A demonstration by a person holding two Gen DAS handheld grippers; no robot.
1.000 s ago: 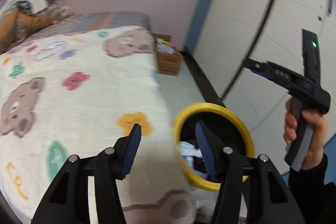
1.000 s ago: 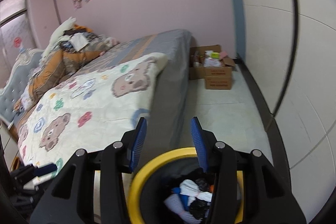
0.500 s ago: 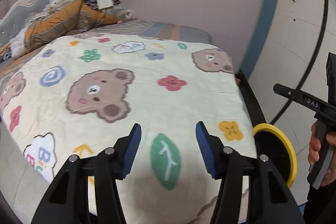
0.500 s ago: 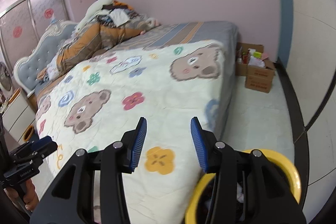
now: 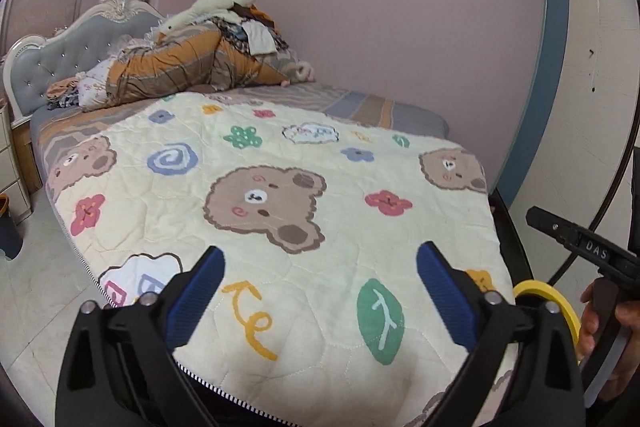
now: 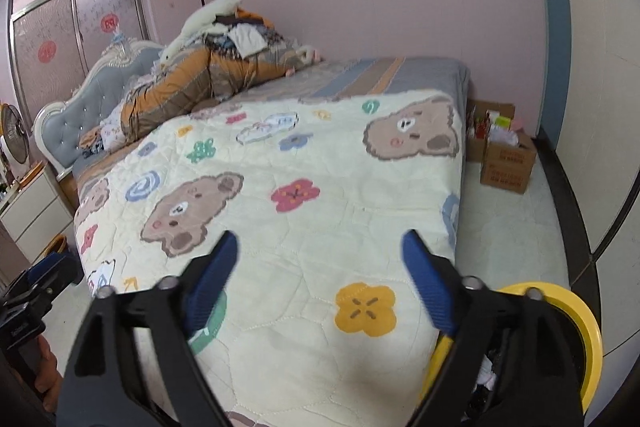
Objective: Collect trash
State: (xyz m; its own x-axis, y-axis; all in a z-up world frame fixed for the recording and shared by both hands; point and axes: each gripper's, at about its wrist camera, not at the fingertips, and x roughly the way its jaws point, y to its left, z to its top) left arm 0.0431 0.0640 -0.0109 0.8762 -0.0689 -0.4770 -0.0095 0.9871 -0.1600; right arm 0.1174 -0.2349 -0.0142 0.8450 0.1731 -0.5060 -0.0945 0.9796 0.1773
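Trash bin waits at the foot of the bed while both grippers spread wide

Trash sits already gathered in the yellow-rimmed bin (image 6: 588,331), low at five o'clock in the right wrist view, just beside the bed's corner. Nearest, the right gripper (image 6: 320,259) and left gripper (image 5: 320,269) have just been opening and now stand wide with nothing between the jaws, probably readied for another pickup. Beyond them the bear-print quilt (image 5: 280,195) covers the bed. At two o'clock a cardboard box (image 6: 506,163) stands on the floor; farthest, at eleven o'clock, bedding is heaped against the headboard (image 5: 60,63).
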